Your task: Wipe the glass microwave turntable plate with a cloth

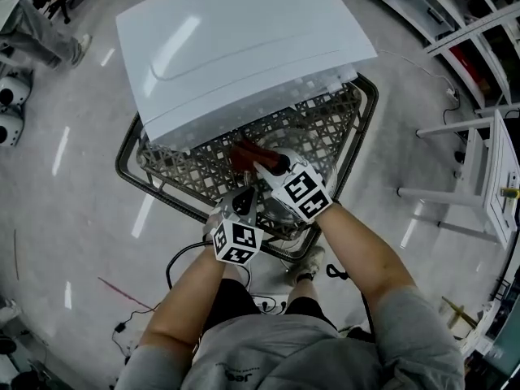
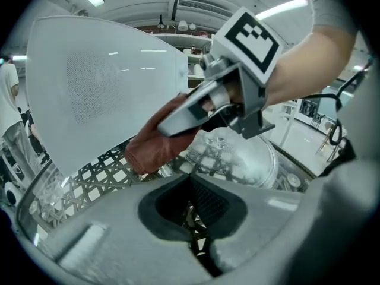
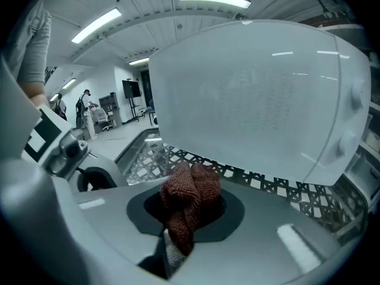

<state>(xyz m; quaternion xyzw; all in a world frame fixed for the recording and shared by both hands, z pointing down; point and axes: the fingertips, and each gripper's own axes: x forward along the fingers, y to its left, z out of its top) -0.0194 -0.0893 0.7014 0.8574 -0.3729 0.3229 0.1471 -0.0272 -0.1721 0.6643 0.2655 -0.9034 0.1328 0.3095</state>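
Note:
The clear glass turntable plate [image 2: 249,159] is held tilted over the front of the lattice table [image 1: 325,128]; in the head view the plate [image 1: 280,210] shows beneath my right gripper. My left gripper [image 2: 190,218] is shut, apparently on the plate's near rim, and sits at the table's front edge [image 1: 242,204]. My right gripper [image 1: 258,166] is shut on a bunched reddish-brown cloth [image 3: 184,200]. The left gripper view shows that cloth [image 2: 154,147] at the plate's far left edge. The rim between my left jaws is hard to make out.
A large white microwave [image 1: 236,47] fills the back of the lattice table, close behind the cloth. Cables [image 1: 183,262] lie on the floor near my feet. A white frame stand [image 1: 479,177] is at the right, and a seated person [image 1: 41,31] at the far left.

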